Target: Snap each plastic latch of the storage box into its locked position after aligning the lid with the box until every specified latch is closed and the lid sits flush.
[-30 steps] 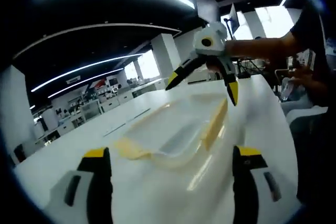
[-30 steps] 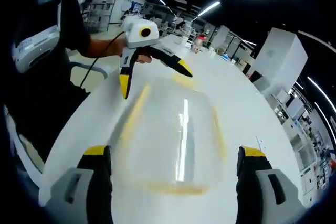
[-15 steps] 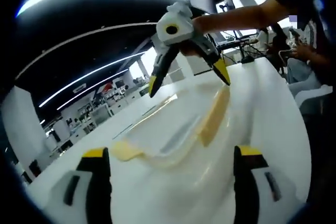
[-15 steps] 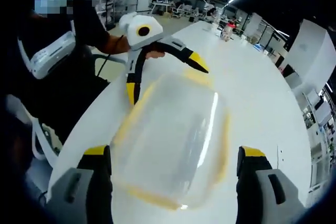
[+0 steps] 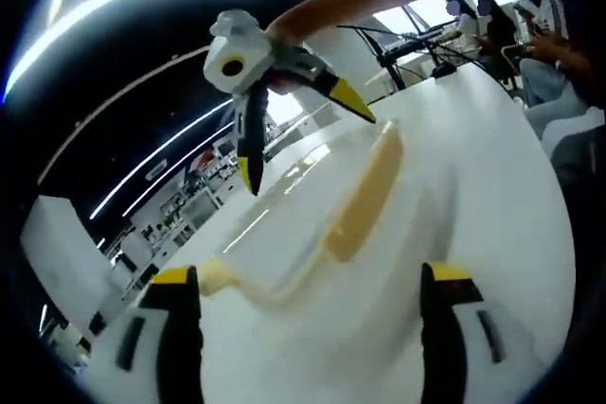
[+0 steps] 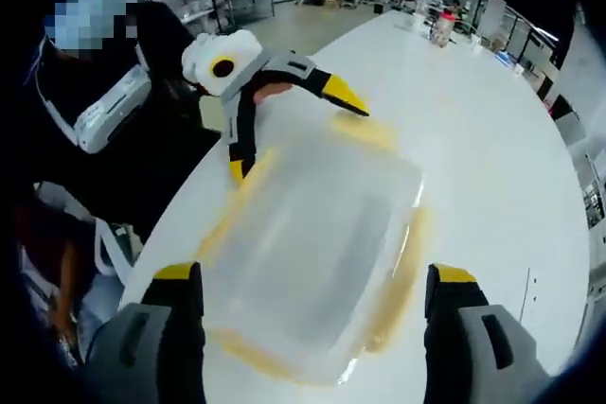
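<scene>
Storage box (image 6: pixel 317 253) clear glossy plastic with matt yellow plastic latches (image 5: pixel 365 198); table (image 6: pixel 492 130) smooth, glossy white

I see a long white tabletop (image 6: pixel 492 139) carrying the clear storage box (image 6: pixel 317 253) with yellow latches; a small container (image 6: pixel 440 27) stands at its far end.

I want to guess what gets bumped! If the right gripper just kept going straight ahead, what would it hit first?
Probably the clear storage box. It lies right ahead between the right gripper's open jaws, on the white table. Depth is hard to judge.
</scene>
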The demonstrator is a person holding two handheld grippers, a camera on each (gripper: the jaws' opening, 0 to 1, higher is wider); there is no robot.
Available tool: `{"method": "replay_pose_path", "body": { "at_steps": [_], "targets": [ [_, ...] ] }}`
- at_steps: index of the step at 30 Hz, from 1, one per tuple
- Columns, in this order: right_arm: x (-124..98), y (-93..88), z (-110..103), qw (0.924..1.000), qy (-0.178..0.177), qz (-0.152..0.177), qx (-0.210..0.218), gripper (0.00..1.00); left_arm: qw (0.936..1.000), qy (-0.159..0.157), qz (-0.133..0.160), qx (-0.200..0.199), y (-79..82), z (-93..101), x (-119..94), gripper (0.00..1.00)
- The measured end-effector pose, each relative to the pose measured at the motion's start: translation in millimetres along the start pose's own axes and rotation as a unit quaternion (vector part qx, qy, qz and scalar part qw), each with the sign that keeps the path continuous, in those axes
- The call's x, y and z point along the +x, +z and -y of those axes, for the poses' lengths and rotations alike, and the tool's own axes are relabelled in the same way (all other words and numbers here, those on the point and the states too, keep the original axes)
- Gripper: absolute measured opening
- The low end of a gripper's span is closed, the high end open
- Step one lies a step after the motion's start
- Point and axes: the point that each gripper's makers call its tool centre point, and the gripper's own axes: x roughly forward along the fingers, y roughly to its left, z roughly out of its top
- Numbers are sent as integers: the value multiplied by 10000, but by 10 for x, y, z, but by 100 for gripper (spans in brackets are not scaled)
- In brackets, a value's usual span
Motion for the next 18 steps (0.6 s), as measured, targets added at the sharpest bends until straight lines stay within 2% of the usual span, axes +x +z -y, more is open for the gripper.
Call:
{"method": "replay_pose_path", "body": {
  "at_steps": [4, 7, 10, 18],
  "targets": [
    [51, 44, -20, 9997, 193, -121, -69, 95, 9997, -45, -80, -209, -37, 43, 11, 92],
    [119, 18, 15, 9992, 147, -342, -129, 91, 9996, -11, -140, -254, -39, 42, 16, 92],
    [160, -8, -38, 9984, 328, -457, -60, 91, 9991, 20, -194, -376, -50, 46, 29, 92],
    [213, 19, -43, 9974, 552, -467, -17, 93, 9971, 68, -289, -705, -106, 51, 36, 91]
  ]
}}
